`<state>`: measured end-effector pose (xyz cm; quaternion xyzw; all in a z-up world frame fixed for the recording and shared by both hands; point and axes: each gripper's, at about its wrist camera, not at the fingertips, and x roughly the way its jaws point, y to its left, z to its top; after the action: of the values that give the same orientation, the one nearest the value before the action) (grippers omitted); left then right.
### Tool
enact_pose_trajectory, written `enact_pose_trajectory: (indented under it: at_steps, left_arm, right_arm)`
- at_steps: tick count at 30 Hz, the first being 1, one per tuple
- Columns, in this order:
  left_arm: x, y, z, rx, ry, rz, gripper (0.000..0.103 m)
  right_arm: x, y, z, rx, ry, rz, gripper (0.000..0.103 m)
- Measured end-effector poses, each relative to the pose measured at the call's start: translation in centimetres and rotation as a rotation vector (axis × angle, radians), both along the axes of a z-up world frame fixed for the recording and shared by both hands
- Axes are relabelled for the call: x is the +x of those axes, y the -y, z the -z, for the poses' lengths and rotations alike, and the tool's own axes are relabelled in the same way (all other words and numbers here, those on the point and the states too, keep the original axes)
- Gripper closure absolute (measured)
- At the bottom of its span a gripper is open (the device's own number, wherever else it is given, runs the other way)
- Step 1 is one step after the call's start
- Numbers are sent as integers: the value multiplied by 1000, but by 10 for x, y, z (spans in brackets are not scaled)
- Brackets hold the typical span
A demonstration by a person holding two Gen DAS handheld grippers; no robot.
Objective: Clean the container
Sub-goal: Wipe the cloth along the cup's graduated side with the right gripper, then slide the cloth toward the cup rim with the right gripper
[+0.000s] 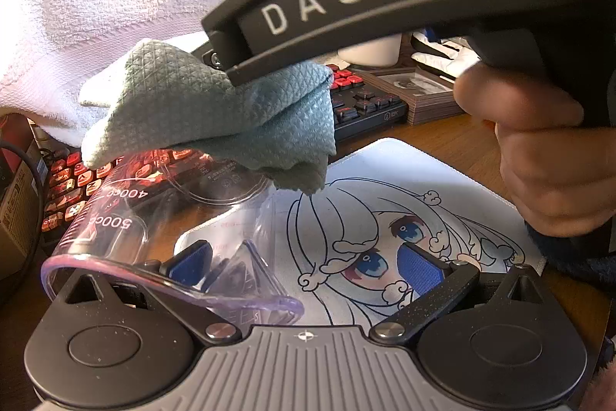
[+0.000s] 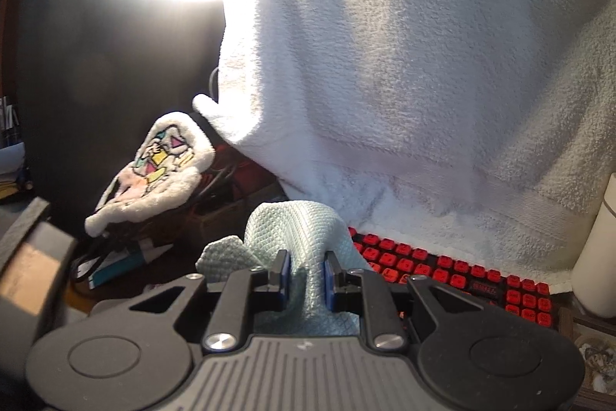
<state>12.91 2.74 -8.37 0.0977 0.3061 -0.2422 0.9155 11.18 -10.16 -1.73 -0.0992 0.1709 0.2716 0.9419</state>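
Now the clear measuring cup is held on its side over the mouse mat, the widely spread left gripper hooked on its wall; the cloth is pinched tight by the right gripper, poised for wiping.

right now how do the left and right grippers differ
The right gripper is pinched nearly shut on the teal cloth; the left gripper stands wide, its left finger inside the clear measuring cup. The right one hangs above the cup's base; the left sits at its rim. Both have blue pads.
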Motion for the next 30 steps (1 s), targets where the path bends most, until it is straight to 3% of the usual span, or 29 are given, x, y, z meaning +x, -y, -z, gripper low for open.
enact_pose_trajectory:
  at_steps: [12,22,30]
  left_arm:
    - [-2,1,-1,-1,0,1,0]
    - [-4,3,-2,0,1,0,0]
    - [-7,5,-3,0,1,0,0]
  right_arm:
    - [-17,-3,-2,-13,4,-17,86]
    - [5,-8,-6,-28,-13,23,86]
    - [-21,2,-7,3,-16,-53,86]
